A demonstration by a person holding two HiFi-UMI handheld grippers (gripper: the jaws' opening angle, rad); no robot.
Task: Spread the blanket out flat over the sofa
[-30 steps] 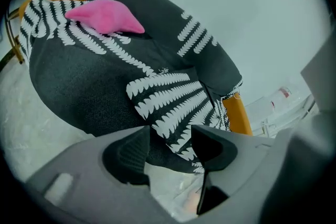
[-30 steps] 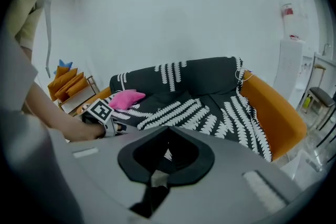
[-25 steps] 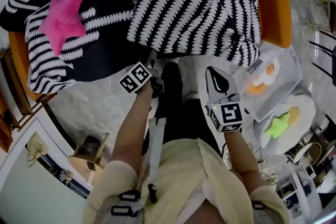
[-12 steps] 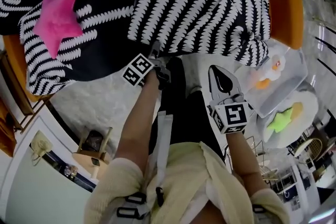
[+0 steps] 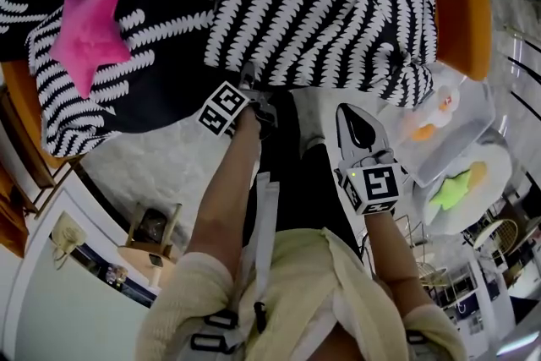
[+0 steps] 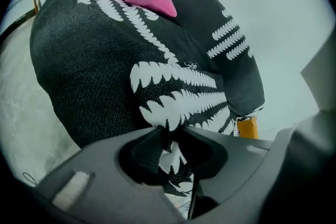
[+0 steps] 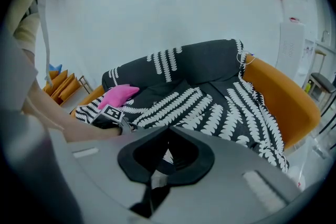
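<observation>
Left tongs [image 6: 173, 131] have just been closed and are pinched on a fold of the blanket [image 6: 178, 94]; right tongs [image 7: 168, 127] are held pressed together, empty.

L gripper [image 6: 173, 131] reaches far, tilted down; jaws have just been closing, now pinched on a fold of blanket [image 6: 176, 93]; R gripper [image 5: 351, 119] nearer & to the right, tilted down, jaws together, nothing btwn; both forearms bare, stretched fwd.
</observation>
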